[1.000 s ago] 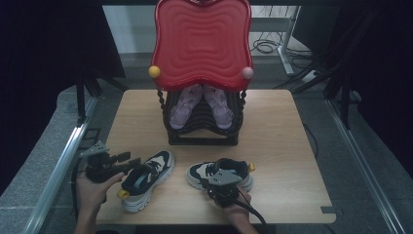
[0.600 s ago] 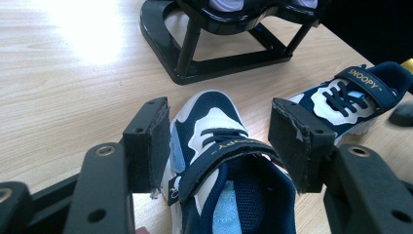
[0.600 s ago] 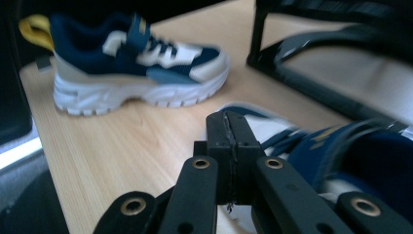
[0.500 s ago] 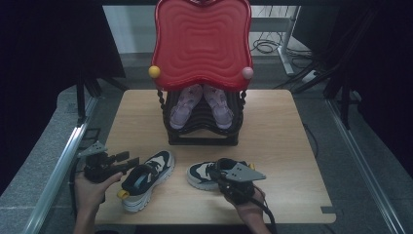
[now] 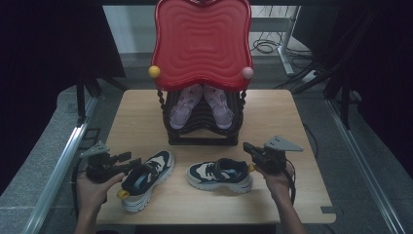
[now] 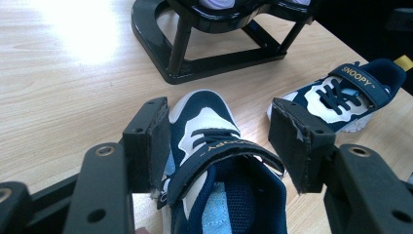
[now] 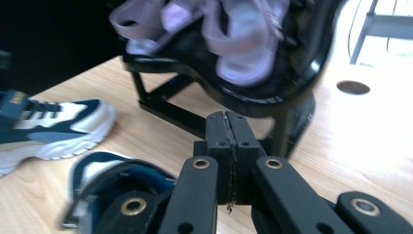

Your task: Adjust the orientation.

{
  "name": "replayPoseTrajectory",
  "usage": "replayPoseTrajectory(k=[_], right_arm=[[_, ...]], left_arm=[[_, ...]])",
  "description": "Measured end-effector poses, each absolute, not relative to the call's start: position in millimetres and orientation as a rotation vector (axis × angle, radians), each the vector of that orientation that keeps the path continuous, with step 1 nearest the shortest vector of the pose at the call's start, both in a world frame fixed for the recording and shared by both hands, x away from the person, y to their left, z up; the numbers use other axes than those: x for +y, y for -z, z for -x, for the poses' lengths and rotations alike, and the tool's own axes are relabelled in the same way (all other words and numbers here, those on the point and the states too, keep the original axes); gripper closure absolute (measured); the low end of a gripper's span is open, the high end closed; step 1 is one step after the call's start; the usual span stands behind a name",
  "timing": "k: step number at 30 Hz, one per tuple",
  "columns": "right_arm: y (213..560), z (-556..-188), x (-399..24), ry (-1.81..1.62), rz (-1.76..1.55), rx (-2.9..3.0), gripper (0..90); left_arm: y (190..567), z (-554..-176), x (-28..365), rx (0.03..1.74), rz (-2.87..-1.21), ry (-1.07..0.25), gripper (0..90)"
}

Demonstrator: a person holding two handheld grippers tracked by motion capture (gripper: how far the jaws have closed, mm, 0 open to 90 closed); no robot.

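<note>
Two navy and white sneakers lie on the wooden table [image 5: 292,117]. The left sneaker [image 5: 146,176] points toward the rack, and my left gripper [image 5: 132,164] reaches it from the left. In the left gripper view this gripper [image 6: 219,134] is open, with the sneaker's [image 6: 214,161] collar and strap between its pads [image 6: 157,139]. I see no squeeze on it. The right sneaker [image 5: 221,174] lies flat with its toe to the left. My right gripper [image 5: 249,147] hovers just off its heel end, shut [image 7: 228,127] with nothing in it.
A black rack [image 5: 202,124] under a tall red back panel [image 5: 202,44] stands mid-table and holds a pair of lilac shoes [image 5: 214,105]. A small round hole [image 7: 352,87] is in the tabletop beyond the rack. Bare wood lies to the right of the right sneaker.
My right gripper has lifted off the right sneaker's heel and moved rightward and up, staying shut. The left gripper and both sneakers have kept still.
</note>
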State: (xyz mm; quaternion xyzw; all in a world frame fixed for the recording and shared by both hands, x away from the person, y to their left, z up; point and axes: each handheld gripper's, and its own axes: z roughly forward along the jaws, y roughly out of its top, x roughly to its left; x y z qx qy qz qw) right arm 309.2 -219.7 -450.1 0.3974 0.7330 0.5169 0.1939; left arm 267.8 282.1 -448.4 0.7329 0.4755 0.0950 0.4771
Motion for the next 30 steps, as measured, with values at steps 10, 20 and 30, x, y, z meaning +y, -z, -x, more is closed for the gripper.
replayPoseTrajectory(k=[10, 20, 30], right_arm=[[480.6, -323.4, -244.4, -1.436, -1.176, 2.153, 89.4], [496.7, -314.1, -244.5, -1.446, -1.082, 2.269, 89.4], [498.4, -309.9, -238.7, -1.47, -1.059, 2.302, 89.4]], left_arm=[[448.3, -267.0, 283.6, 1.167, -1.785, -0.235, 40.9], [448.3, -267.0, 281.1, 1.161, -1.794, -0.236, 40.8], [448.8, -267.6, 282.2, 1.163, -1.799, -0.231, 40.7]])
